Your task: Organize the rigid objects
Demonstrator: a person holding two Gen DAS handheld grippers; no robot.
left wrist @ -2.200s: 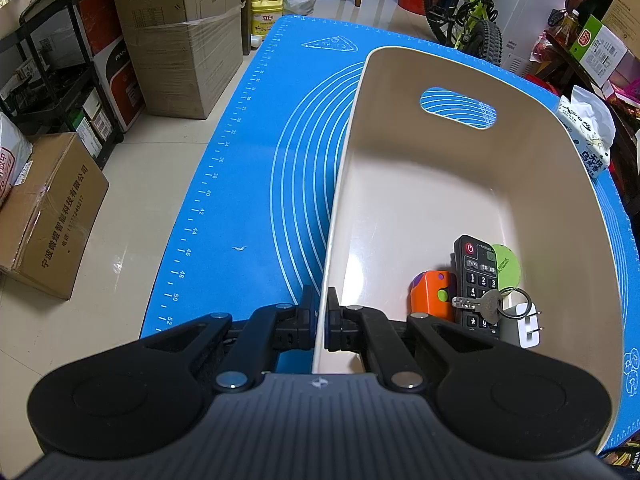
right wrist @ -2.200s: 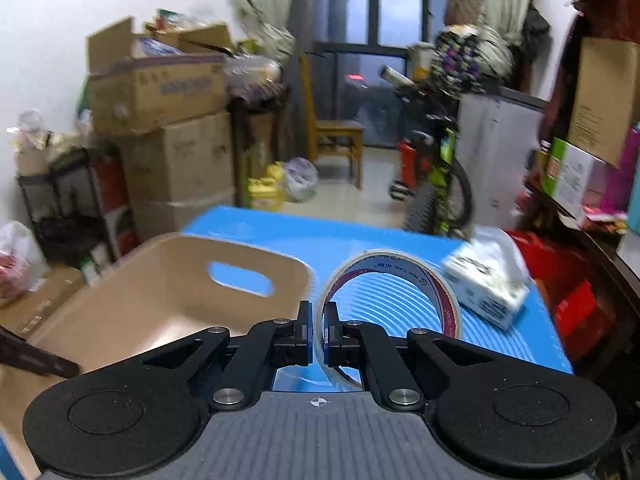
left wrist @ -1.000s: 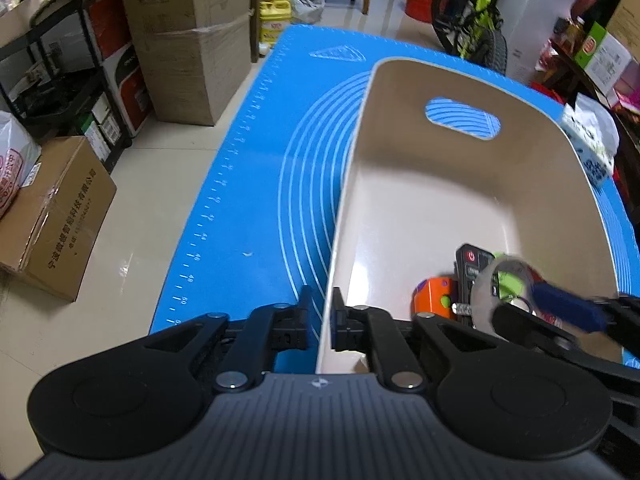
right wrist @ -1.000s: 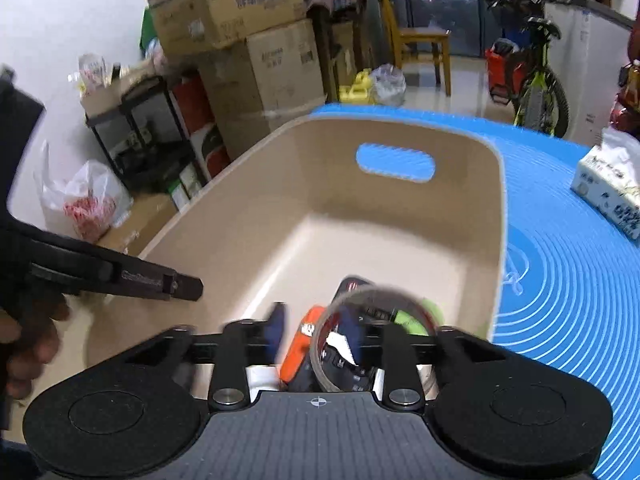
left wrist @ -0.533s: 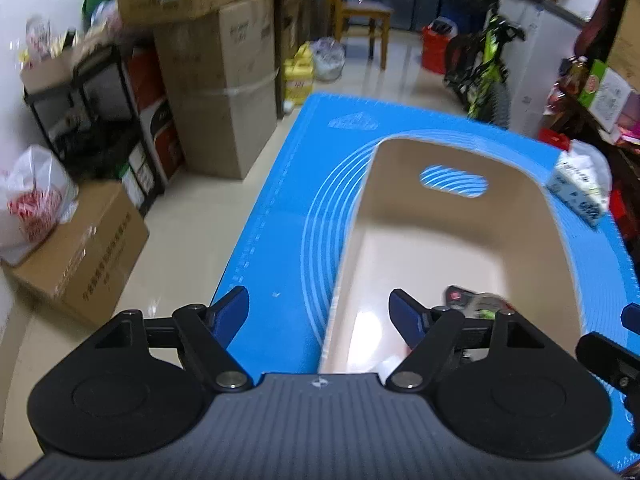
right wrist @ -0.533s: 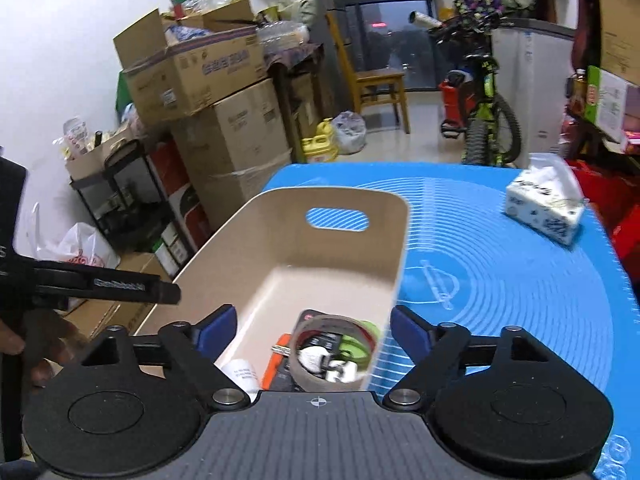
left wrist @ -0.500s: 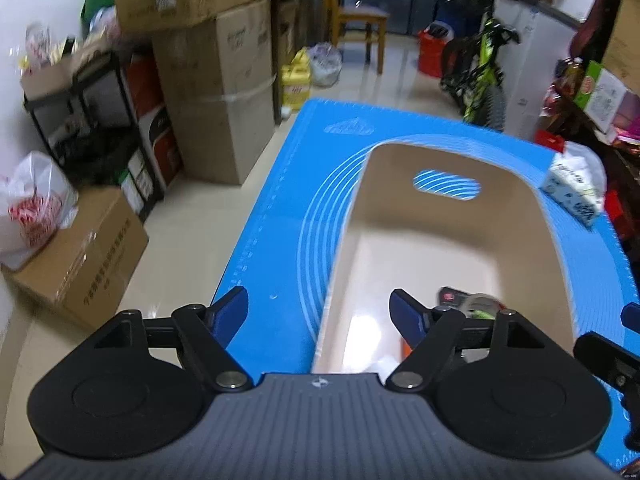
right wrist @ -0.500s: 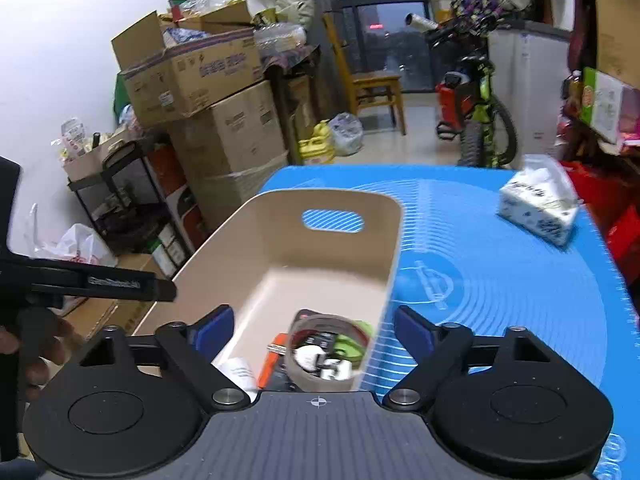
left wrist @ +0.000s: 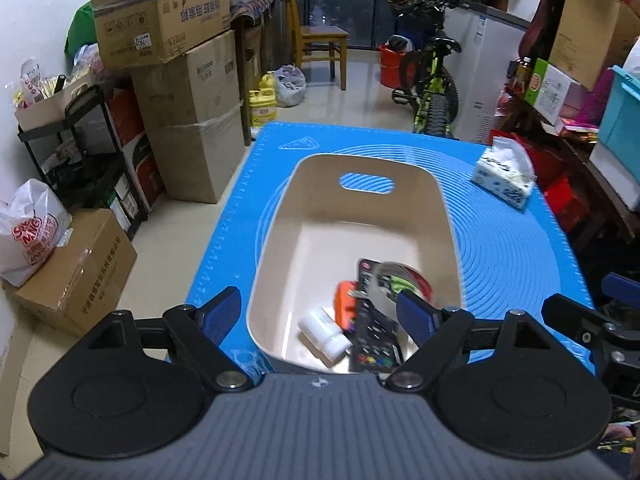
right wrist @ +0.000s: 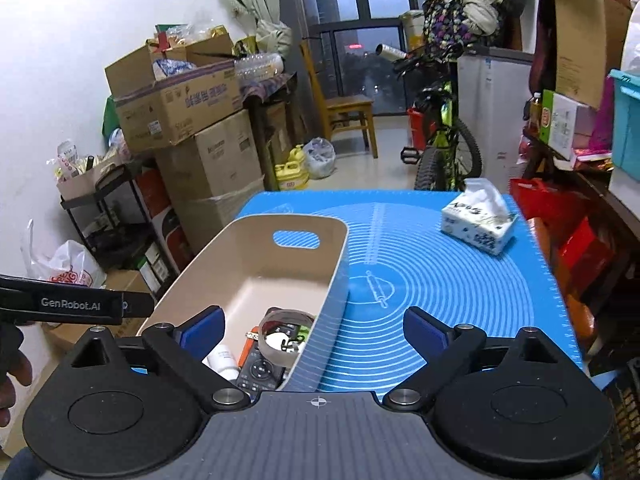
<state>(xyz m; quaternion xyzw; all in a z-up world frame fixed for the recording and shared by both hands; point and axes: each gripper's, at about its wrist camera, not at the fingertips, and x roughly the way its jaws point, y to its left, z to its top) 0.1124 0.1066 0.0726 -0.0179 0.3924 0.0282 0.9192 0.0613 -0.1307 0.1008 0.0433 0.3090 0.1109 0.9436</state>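
since the earlier frames the clear roll of packing tape (right wrist: 286, 332) has been let go into the beige plastic bin with a cut-out handle (left wrist: 446, 216), and the bin's left rim has been released; both tools have been drawn back and up. the left gripper (left wrist: 320, 312) and the right gripper (right wrist: 314, 330) are held wide apart with nothing between the fingers. the tape is seen lying over the black remote control (left wrist: 374, 332), beside the orange gadget (left wrist: 345, 306) and the small white bottle (left wrist: 324, 330), at the bin's near end. little risk is judged to remain: the tape, resting loosely on the pile, could slide if the bin were knocked on the blue silicone mat (right wrist: 460, 288), and the white tissue pack (right wrist: 478, 220), being soft, might be mistaken for a further item.
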